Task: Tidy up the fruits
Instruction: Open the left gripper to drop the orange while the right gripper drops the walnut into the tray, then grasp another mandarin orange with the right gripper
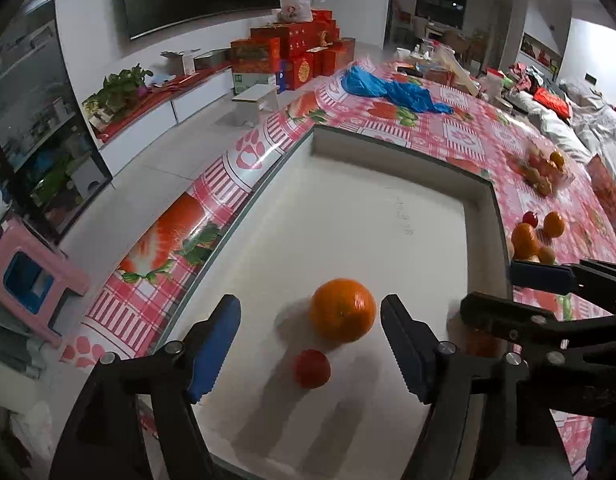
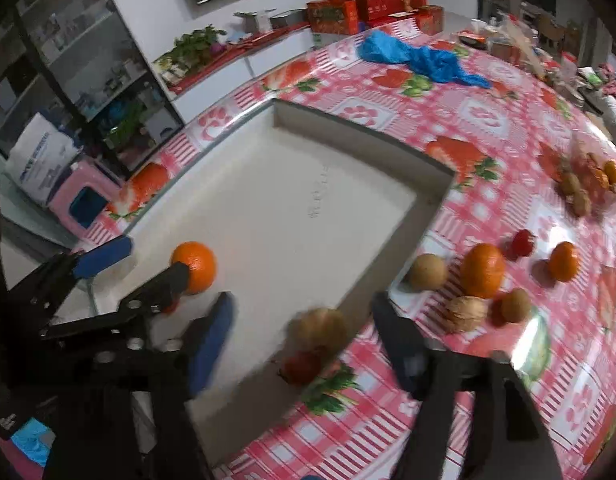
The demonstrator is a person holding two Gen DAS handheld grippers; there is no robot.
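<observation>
Left gripper point(image 1: 309, 350): jaws spread wide, nothing held, poised over the near end of the white tray point(image 1: 347, 216). Inside the tray, a large orange point(image 1: 343, 309) lies between the blue fingertips point(image 1: 212, 354), nearer the right one but not touching either. A small red fruit point(image 1: 312, 368) lies just beside the orange at its 7 o'clock.

Right gripper point(image 2: 302, 338): jaws also apart, gripping nothing, straddling the tray's near right wall. Between the fingers, blurred, a brown round fruit point(image 2: 321, 326) and a red fruit point(image 2: 302, 366) sit close together at the tray edge; whether inside the tray or on the counter cannot be told.

Loose fruit on the counter point(image 2: 487, 128), at 3 o'clock from the tray: second orange point(image 2: 483, 270), walnut point(image 2: 465, 313), tan round fruit point(image 2: 427, 272), small orange point(image 2: 563, 261), red fruit point(image 2: 523, 242). A further heap point(image 2: 587, 184) at 2 o'clock is too blurred to identify. Blue plastic bag point(image 2: 419, 58) lies at the far side, 12 o'clock.
</observation>
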